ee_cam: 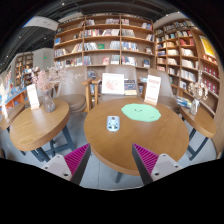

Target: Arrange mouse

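Note:
A small grey-white mouse (113, 124) lies on the round wooden table (122, 150), left of a light green round mat (141, 113). My gripper (111, 160) hangs well short of the table's near edge, open, with its magenta pads (72, 161) spread wide and nothing between them. The mouse sits well beyond the fingertips, roughly in line with the gap.
A second round wooden table (35, 124) stands to the left, a third (203, 120) to the right. White sign cards (113, 84) and chairs stand behind the middle table. Bookshelves (105, 42) line the far wall. Grey floor lies below the fingers.

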Available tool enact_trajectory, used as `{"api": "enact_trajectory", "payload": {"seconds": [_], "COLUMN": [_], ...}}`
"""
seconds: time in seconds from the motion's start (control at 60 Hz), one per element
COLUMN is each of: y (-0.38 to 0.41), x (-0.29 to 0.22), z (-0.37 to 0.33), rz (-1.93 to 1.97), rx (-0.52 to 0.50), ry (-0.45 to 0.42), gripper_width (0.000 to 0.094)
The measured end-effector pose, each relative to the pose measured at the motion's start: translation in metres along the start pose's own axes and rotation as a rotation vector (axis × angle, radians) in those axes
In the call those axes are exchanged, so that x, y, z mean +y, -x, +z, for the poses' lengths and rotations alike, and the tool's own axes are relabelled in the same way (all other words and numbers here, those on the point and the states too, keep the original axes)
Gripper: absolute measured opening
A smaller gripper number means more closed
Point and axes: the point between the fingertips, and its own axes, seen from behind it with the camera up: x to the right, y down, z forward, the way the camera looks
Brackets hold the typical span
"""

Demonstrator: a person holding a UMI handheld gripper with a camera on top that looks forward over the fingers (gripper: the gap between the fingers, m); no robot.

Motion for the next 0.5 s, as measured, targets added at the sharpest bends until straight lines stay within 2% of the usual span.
{"api": "enact_trajectory", "payload": {"seconds": [0.017, 0.133, 0.267, 0.5], "y": [-0.008, -0.01, -0.016, -0.023], "x": [-0.005, -0.002, -0.005, -0.011], "z": [-0.015, -0.002, 0.063, 0.108], "rz": [-0.004, -0.001, 0.004, 0.037], "rx": [0.005, 0.013, 0.013, 0.032], "ry": [0.007, 0.026, 0.047, 0.086], "gripper_width": [0.0854, 0.0855, 0.0854, 0.0859]}}
